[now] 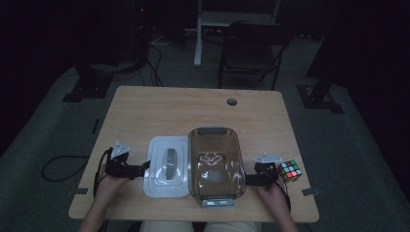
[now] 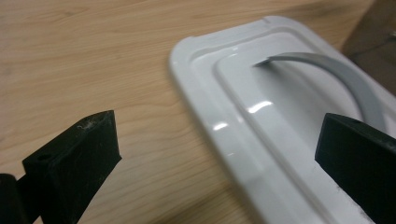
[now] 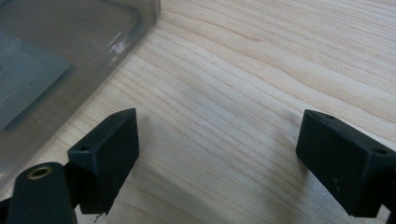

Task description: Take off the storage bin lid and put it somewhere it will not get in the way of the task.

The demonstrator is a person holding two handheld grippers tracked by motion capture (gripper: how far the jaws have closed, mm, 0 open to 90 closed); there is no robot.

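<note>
A light wooden table (image 1: 193, 108) with a round cable hole (image 1: 232, 102) near its far edge carries everything in play. The largest thing on it is a clear, brown-tinted plastic container (image 1: 216, 164) with grey latches at its near and far ends, standing open-topped in the middle of the near half. Just beside it on its left, edges close together, lies the container's white lid (image 1: 167, 166), flat on the wood with its grey arched handle (image 1: 170, 163) facing up; in the left gripper view the lid (image 2: 261, 121) lies on the table grain and the handle (image 2: 341, 79) curves over its recessed centre. The left gripper (image 1: 142, 167) sits at the lid's left edge, its claw released: the jaws stand wide, one over bare wood and the other over the lid's rim, with nothing pinched between them. The right gripper (image 1: 249, 180) rests by the container's right wall, likewise released, its jaws spread wide over bare table, the tinted wall (image 3: 70, 60) to one side in its own view. Smallest is a Rubik's cube (image 1: 290, 170), on the table just right of the right hand (image 1: 273, 193).
</note>
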